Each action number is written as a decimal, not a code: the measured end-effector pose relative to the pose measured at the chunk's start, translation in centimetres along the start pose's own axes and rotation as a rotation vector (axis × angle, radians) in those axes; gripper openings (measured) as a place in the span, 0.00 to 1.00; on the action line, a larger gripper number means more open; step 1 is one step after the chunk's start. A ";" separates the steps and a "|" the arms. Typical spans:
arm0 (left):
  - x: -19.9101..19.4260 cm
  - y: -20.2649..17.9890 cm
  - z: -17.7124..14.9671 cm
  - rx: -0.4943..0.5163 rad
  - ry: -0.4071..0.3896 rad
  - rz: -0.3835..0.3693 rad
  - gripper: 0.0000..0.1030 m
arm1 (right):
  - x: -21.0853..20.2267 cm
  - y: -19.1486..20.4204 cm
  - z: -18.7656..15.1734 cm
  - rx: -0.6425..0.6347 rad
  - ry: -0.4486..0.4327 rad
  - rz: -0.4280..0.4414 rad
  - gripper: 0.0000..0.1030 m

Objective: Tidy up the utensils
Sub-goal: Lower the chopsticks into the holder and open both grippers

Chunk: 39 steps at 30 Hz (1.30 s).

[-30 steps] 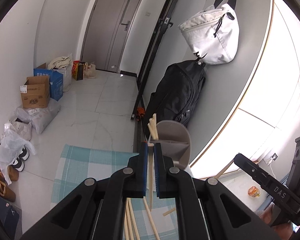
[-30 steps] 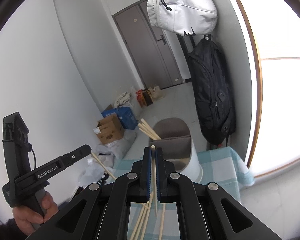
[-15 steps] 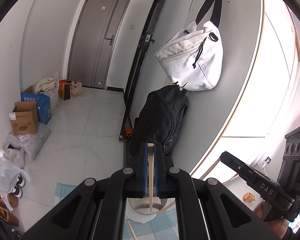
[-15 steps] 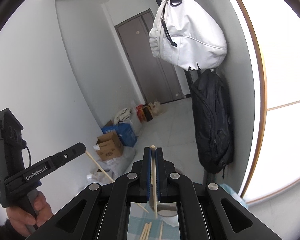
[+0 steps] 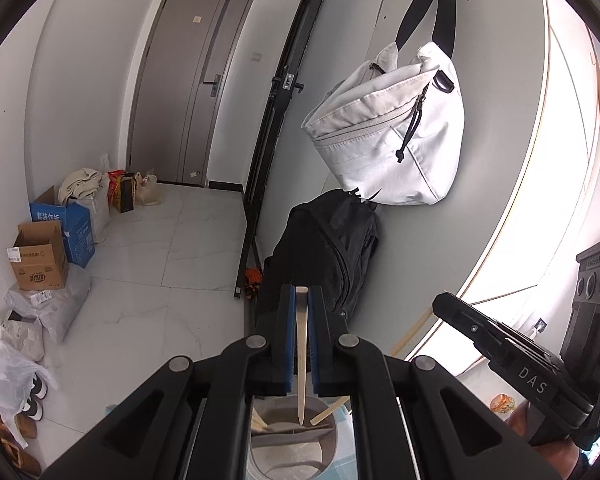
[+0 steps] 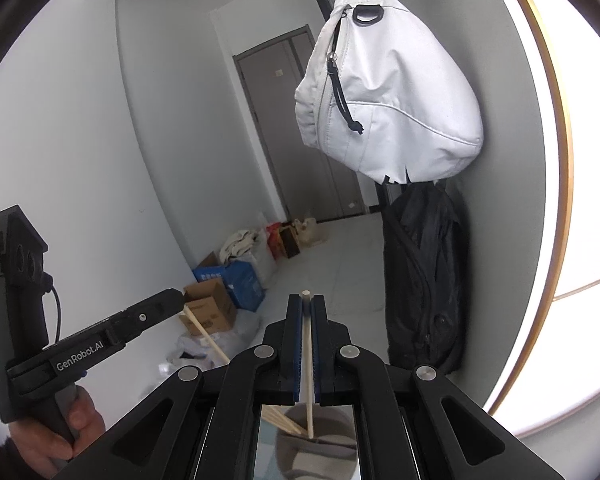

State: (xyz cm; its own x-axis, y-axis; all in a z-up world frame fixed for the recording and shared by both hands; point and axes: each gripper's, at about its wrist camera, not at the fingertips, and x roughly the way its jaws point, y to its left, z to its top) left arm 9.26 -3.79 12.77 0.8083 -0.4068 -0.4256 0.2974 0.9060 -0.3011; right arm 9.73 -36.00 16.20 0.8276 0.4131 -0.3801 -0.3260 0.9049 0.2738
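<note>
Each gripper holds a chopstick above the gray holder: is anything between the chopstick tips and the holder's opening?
Nothing visible blocks them. The left gripper holds its chopstick above the holder; the right gripper holds its chopstick likewise. Only chopsticks already inside lean at one side.

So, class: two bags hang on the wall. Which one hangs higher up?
The white bag hangs higher, by a black strap; the black backpack hangs directly beneath it, reaching towards the floor.
</note>
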 end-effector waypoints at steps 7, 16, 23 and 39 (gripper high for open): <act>2.9 0.5 -1.3 0.005 0.048 0.007 0.02 | 2.9 -0.8 -0.7 -0.008 0.051 -0.005 0.03; 5.2 2.0 -3.2 -0.001 0.111 0.028 0.02 | 5.6 -1.8 -2.5 -0.028 0.133 -0.003 0.03; 6.0 2.7 -4.5 -0.029 0.146 0.006 0.02 | 7.5 -1.1 -4.3 -0.080 0.196 0.012 0.03; 7.6 4.9 -6.2 -0.129 0.309 -0.092 0.03 | 10.1 -2.2 -7.6 0.043 0.373 0.090 0.06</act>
State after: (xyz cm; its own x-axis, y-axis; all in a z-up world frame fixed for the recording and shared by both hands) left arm 13.71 -3.22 2.75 0.5836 -0.5200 -0.6237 0.2790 0.8497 -0.4474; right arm 15.29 -33.01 5.02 0.5705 0.5070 -0.6462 -0.3641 0.8613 0.3543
